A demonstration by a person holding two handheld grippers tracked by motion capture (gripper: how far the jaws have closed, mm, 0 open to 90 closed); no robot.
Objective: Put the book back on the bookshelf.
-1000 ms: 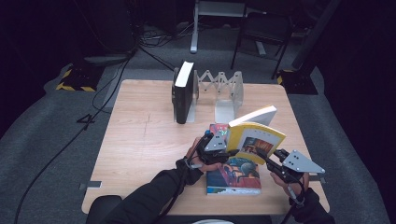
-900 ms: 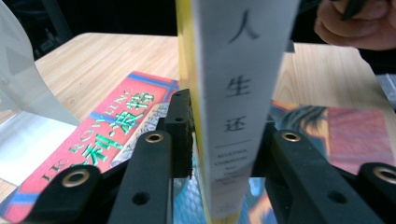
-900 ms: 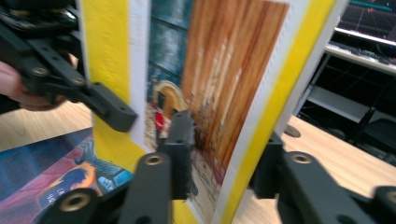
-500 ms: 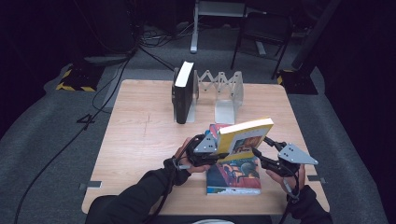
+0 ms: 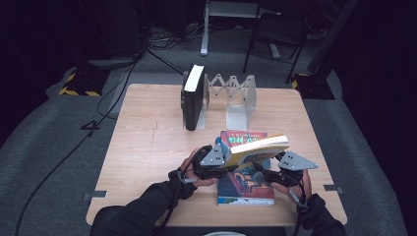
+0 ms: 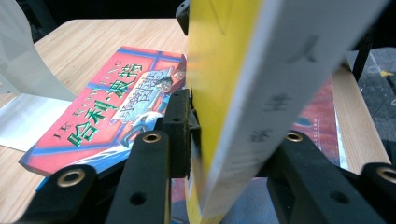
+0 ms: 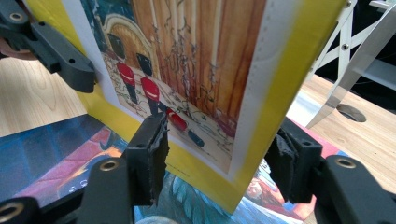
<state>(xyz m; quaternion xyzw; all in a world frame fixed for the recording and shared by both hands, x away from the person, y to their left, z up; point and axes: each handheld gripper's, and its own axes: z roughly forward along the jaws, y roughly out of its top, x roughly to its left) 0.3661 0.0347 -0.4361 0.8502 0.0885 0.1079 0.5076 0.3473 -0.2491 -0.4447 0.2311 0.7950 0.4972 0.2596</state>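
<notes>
Left gripper (image 5: 222, 161): clamped on the yellow book (image 5: 255, 147) near its spine end; in the left gripper view both jaws pressed its covers after having just opened a little.
Right gripper (image 5: 268, 173): jaws had just been closing slightly; in the right gripper view the book's lower corner stood between them, the left pad at the cover, the right pad just beside the edge; grip uncertain.
Yellow book: raised on edge, tilted, above the flat books.
Red book (image 6: 112, 102): flat on the table (image 5: 147, 147), under the yellow one.
Dark-cover book (image 5: 246, 189): flat, nearest the person.
Rack (image 5: 238, 96): far side, a black book (image 5: 193, 98) upright in it.
</notes>
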